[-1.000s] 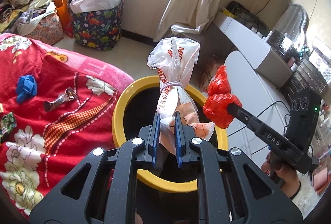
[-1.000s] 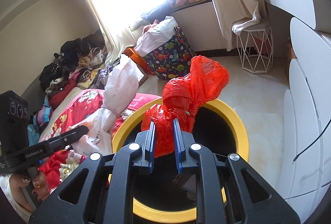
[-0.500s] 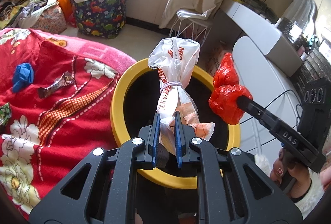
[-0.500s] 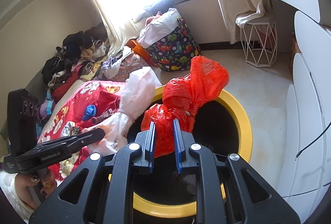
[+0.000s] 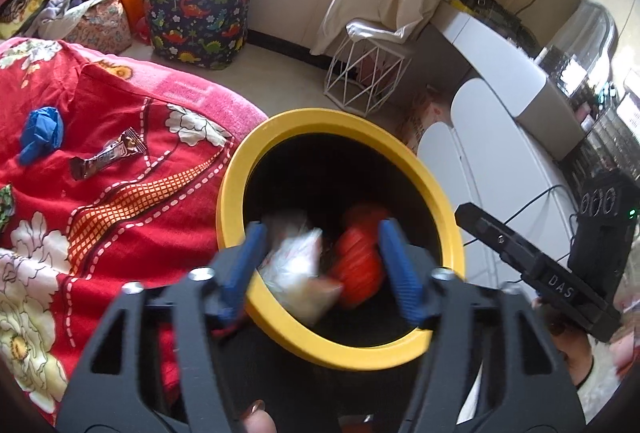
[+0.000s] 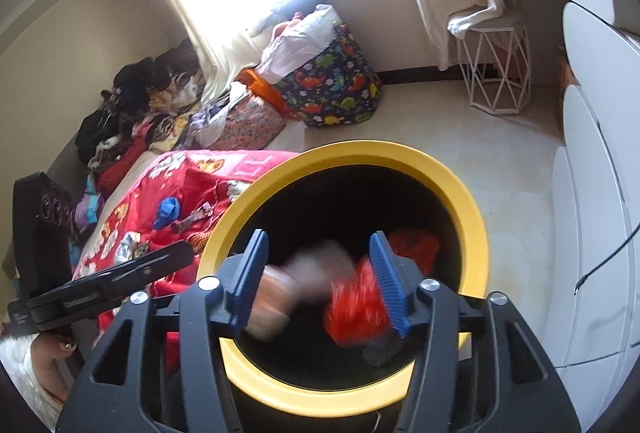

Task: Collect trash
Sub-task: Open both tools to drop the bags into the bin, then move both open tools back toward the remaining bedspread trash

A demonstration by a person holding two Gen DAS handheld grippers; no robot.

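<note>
Both hand-held grippers hang over the yellow-rimmed bin [image 5: 340, 349], each with its blue fingers spread wide and gripping nothing: the left hand-held gripper [image 5: 322, 265] and the right hand-held gripper [image 6: 320, 275]. Inside the bin, blurred, are the white bag [image 5: 296, 265] and the red bag [image 5: 360, 257]. A blue wad [image 5: 40, 133] and a brown wrapper [image 5: 108, 153] lie on the bed's red blanket [image 5: 120, 225] near its corner beside the bin.

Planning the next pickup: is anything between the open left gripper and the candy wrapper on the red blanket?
Nothing visible. The candy wrapper lies uncovered on the red blanket, left of the left gripper; the blue wad sits beyond it.
</note>
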